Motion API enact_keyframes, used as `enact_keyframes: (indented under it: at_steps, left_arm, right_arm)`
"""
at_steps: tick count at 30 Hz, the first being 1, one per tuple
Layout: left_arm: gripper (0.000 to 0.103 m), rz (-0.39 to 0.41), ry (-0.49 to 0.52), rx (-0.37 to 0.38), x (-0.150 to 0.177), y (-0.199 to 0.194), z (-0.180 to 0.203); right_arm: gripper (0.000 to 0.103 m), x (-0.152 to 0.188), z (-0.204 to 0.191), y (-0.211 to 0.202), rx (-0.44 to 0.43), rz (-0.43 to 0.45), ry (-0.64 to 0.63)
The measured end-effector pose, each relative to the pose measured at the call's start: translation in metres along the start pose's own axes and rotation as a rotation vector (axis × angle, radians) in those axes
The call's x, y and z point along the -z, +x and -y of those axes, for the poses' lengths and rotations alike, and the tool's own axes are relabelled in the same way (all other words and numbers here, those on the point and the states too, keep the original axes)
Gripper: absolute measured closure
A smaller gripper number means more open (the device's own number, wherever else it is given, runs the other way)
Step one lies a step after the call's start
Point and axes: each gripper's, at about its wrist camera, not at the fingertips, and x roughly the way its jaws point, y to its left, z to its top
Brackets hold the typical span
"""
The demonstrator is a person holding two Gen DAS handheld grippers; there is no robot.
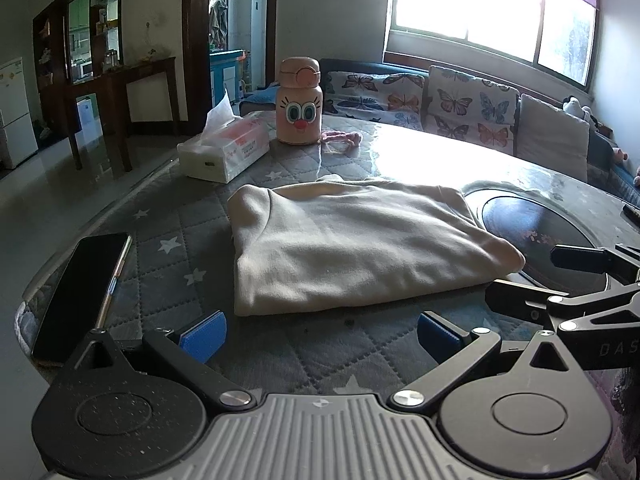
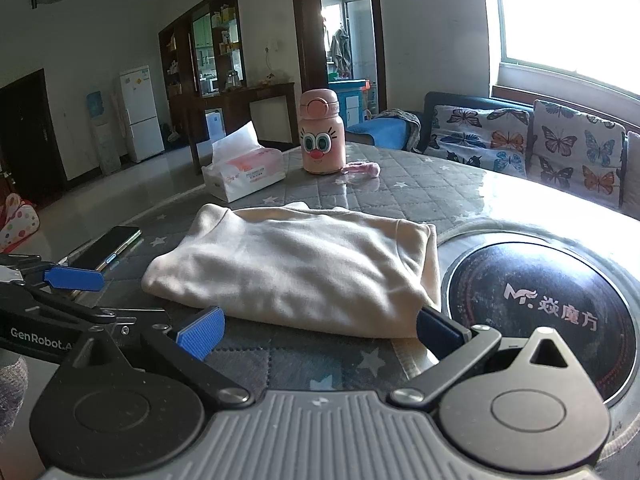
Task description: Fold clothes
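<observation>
A: Left wrist view is showing the left gripper (image 1: 318, 334) hanging with jaws spread and empty, the folded cream garment (image 1: 356, 248) lying just ahead on the quilted table cover (image 1: 168, 280).

B: Right gripper (image 2: 318, 330) is gaping too, empty, and sitting nearer, at the garment's near right corner. Its long axis is running left to right; beyond, the cartoon bottle (image 2: 320, 138) is standing.
</observation>
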Motion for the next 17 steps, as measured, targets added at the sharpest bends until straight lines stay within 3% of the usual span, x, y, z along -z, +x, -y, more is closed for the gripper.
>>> enact_keyframes:
  at_steps: [17]
  left_arm:
    - [0.0,0.014,-0.002,-0.007,0.009,-0.011,0.004]
  right_arm:
    - [0.0,0.012,-0.003,-0.01,0.007,0.002,0.016]
